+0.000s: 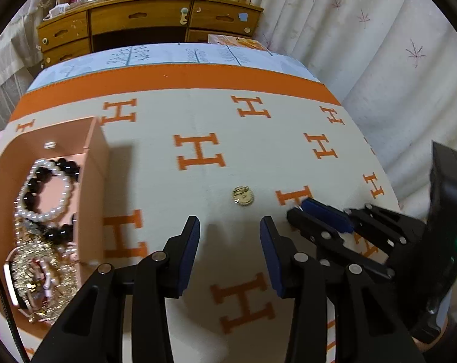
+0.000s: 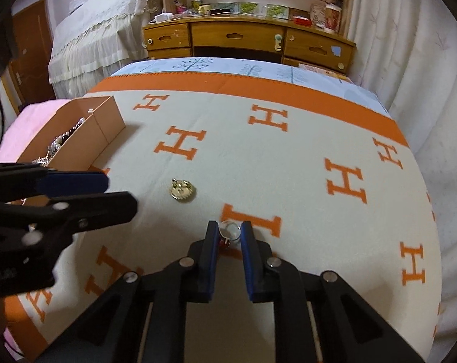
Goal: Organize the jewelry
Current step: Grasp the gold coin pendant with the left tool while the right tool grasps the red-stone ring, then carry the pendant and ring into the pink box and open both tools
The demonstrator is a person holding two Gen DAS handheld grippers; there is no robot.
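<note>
right gripper (image 2: pixel 228 233) low over the h-patterned blanket (image 2: pixel 288 163), jaws clamped on a small ring (image 2: pixel 229 229); its hoop stands roughly upright between the pads, red stone end (image 2: pixel 224 243) toward the camera. left gripper (image 1: pixel 230 227) hovers, jaws apart, empty. gold round brooch (image 1: pixel 243 195) lies flat on the blanket just ahead of it, no clear long axis. pink jewelry box (image 1: pixel 92 163) at left holds pearl bracelet (image 1: pixel 47 193) and black bead bracelet (image 1: pixel 51 172).
</note>
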